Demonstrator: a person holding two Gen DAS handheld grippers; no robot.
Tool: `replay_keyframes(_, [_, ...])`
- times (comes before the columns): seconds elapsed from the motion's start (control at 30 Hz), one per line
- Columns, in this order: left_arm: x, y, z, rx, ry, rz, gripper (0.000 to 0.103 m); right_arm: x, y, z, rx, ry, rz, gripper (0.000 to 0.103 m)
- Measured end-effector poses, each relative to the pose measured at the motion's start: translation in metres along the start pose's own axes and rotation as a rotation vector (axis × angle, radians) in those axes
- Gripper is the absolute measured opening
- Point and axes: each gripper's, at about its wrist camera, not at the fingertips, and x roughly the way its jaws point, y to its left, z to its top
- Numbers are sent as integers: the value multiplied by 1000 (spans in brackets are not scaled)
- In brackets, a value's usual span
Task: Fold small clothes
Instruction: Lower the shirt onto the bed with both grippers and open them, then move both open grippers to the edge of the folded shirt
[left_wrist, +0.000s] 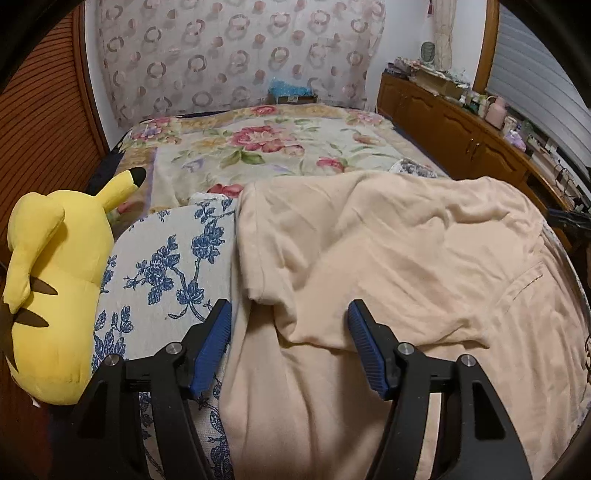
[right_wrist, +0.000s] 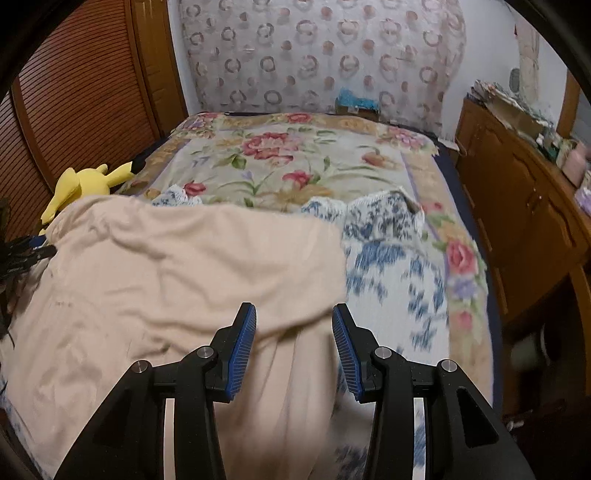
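Just one peach garment (left_wrist: 388, 258), two grippers (left_wrist: 288, 314) (right_wrist: 294, 317).

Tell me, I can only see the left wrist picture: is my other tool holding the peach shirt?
Observer: No. The right tool is open over the peach shirt and pinches nothing.
Operator: What's next to the shirt on that side?
Observer: The shirt's edge ends on a blue-flowered cloth, which lies uncovered beside it.
Operator: And past that?
Observer: A wooden cabinet stands along that side of the bed.
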Motion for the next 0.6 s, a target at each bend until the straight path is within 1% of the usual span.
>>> replay_keyframes(0.13, [2, -3, -1, 17, 6, 6, 72, 3, 7, -8, 12, 20, 34, 45])
replay_keyframes(0.27, [2, -4, -1, 18, 7, 7, 73, 17, 7, -6, 26, 33, 31, 45])
replay_keyframes(0.47, [-1, -3, -3, 11, 6, 27, 73, 27, 6, 2, 31, -6, 15, 45])
replay_keyframes(0.6, [-11, -3, -4, 3, -30, 15, 73, 31, 14, -7, 3, -32, -14, 48])
